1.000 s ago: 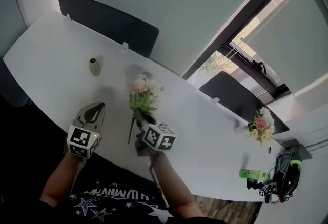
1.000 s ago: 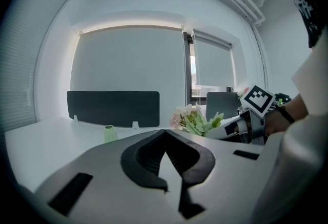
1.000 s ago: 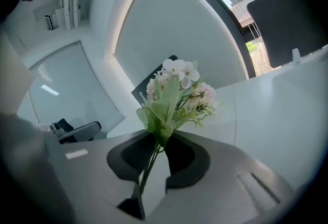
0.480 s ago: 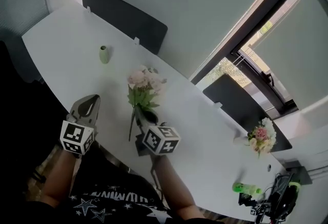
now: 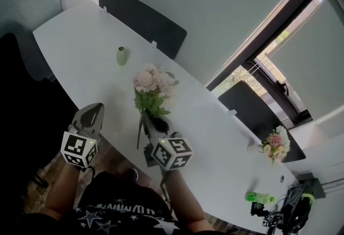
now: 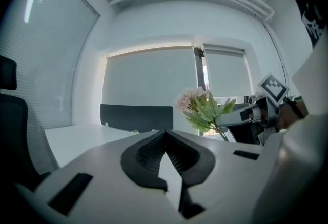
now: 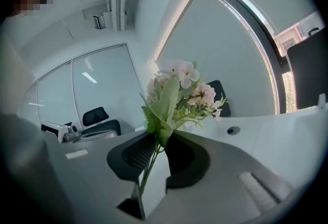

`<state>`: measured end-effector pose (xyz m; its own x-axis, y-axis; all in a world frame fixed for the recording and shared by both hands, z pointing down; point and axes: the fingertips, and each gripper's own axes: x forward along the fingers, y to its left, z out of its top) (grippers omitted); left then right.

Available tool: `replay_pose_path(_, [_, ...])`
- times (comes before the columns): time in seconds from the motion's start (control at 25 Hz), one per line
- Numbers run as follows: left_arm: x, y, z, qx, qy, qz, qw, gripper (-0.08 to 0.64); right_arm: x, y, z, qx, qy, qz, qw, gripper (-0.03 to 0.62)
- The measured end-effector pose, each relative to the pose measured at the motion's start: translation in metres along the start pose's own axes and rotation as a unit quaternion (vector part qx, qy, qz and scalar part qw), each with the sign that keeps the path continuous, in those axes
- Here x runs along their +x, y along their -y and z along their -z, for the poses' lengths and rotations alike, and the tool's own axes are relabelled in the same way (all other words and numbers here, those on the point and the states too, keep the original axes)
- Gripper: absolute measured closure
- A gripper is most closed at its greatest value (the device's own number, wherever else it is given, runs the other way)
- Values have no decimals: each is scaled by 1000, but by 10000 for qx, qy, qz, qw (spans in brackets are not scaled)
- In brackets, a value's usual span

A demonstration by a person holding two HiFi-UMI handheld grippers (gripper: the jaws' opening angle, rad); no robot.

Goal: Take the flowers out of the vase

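Note:
A bunch of pale pink flowers with green leaves [image 5: 152,86] stands out of my right gripper [image 5: 152,122], which is shut on the stems; the bunch hangs above the near edge of the white table [image 5: 75,40]. In the right gripper view the stems [image 7: 148,164] run between the dark pads, with the blooms [image 7: 177,89] above. The small green vase [image 5: 122,56] stands apart, farther back on the table, with nothing in it. My left gripper [image 5: 93,115] is at the lower left, off the table's edge, shut with nothing in it [image 6: 165,134]; the left gripper view shows the flowers [image 6: 200,107] to its right.
A dark divider panel [image 5: 145,19] runs along the table's far edge. A second bouquet [image 5: 274,142] and a green bottle [image 5: 258,196] sit at the far right end. A dark office chair [image 7: 100,118] stands beyond.
My right gripper has risen with the flowers, away from the vase. The left gripper has drawn back from the table's edge towards the person.

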<state>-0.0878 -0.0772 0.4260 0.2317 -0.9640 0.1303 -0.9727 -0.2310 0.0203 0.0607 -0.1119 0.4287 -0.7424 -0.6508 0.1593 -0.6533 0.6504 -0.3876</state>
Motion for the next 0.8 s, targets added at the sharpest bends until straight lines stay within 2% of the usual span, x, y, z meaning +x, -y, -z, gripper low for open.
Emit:
replay_pose_path(0.4, [-71,-38,3,-227,48,177,9996,553,-21,-71,21,-313,152,386,9987,534])
replay_pose_path(0.8, [-118,-35,17,-216,107,574,9981,552,-56,-131,37,-817,436,465,9946,536])
